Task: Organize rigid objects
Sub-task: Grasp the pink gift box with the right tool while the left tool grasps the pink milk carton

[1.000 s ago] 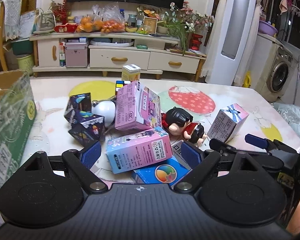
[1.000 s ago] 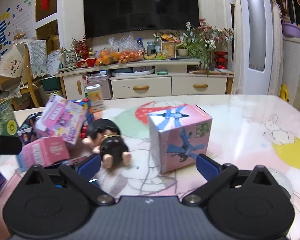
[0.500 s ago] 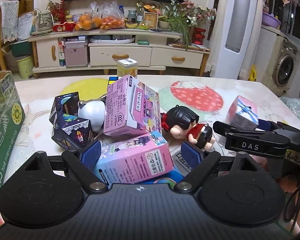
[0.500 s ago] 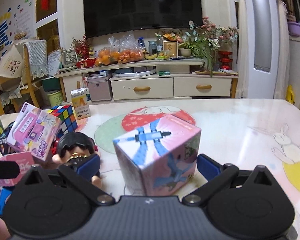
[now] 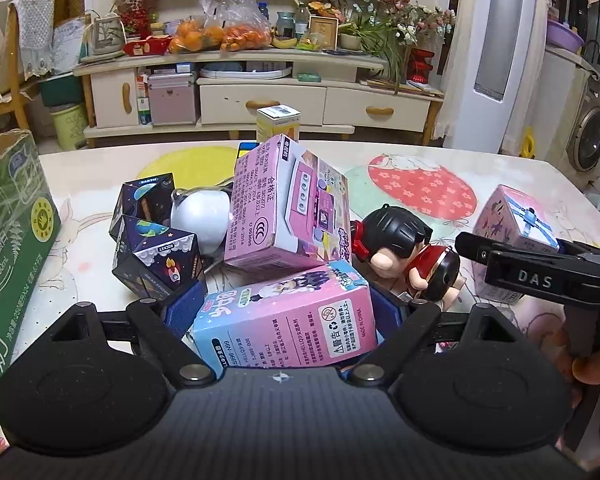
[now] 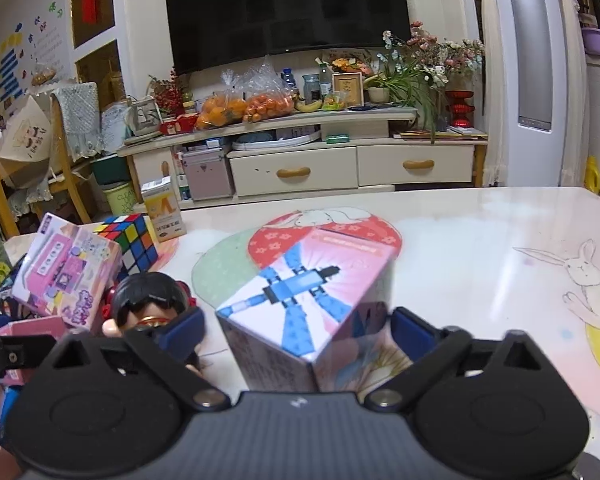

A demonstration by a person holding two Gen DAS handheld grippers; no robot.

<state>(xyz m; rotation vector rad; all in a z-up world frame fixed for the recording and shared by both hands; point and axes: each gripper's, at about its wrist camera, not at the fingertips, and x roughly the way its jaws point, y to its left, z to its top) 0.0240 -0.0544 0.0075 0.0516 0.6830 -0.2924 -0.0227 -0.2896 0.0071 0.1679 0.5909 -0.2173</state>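
Nearest the left camera, a flat carton (image 5: 284, 320) with a tilted box (image 5: 288, 208) leaning on its far edge. Left of these, two dice-like cubes (image 5: 152, 232) and a round ball (image 5: 200, 220) (partly hidden); right, a doll (image 5: 404, 252) lying on the table (image 5: 520, 176), then a patterned cube (image 6: 312, 300). Behind the pile, a puzzle cube (image 6: 130, 244) and a small upright carton (image 6: 164, 208).

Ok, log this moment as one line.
left gripper: open around pink-blue box | right gripper: open around pink cube box | neither grasped

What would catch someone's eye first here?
The left gripper straddles a pink and blue box at the front of a toy pile. The right gripper brackets a pink cube box, standing apart beside a black-haired doll.
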